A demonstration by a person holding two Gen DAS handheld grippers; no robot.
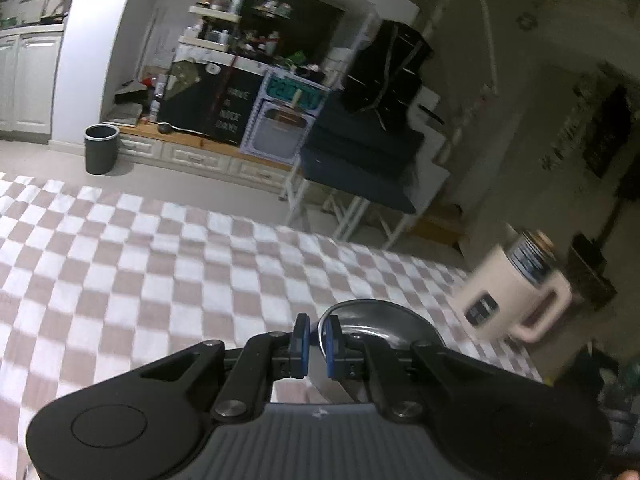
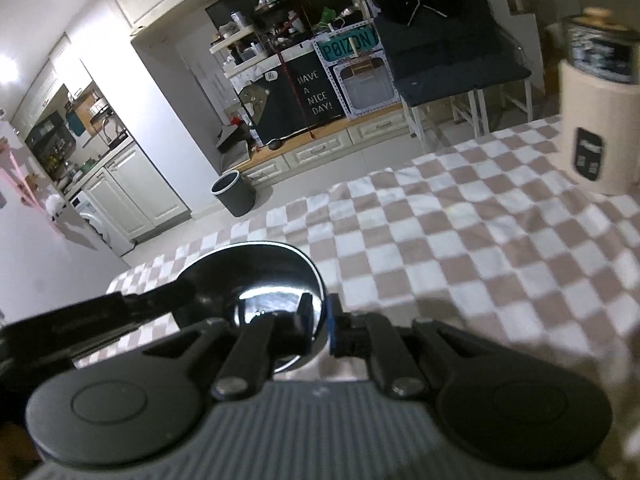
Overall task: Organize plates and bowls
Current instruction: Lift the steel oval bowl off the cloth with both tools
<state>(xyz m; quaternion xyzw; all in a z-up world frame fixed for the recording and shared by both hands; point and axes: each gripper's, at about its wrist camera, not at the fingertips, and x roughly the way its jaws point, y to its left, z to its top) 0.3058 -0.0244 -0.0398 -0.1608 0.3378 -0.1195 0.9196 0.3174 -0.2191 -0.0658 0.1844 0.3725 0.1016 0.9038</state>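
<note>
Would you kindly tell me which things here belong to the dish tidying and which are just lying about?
Job:
steel bowl, gripped at its rim by both the left gripper and the right gripper

Lying about:
cream jug on the checked cloth
bin on the floor
dark chair

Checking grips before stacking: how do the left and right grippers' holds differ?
Left gripper pinches a shiny steel dish's near-left rim; right gripper pinches a shiny steel bowl's right rim. The dish looks shallow, the bowl deeper. Both are over the pink-and-white checkered cloth.
</note>
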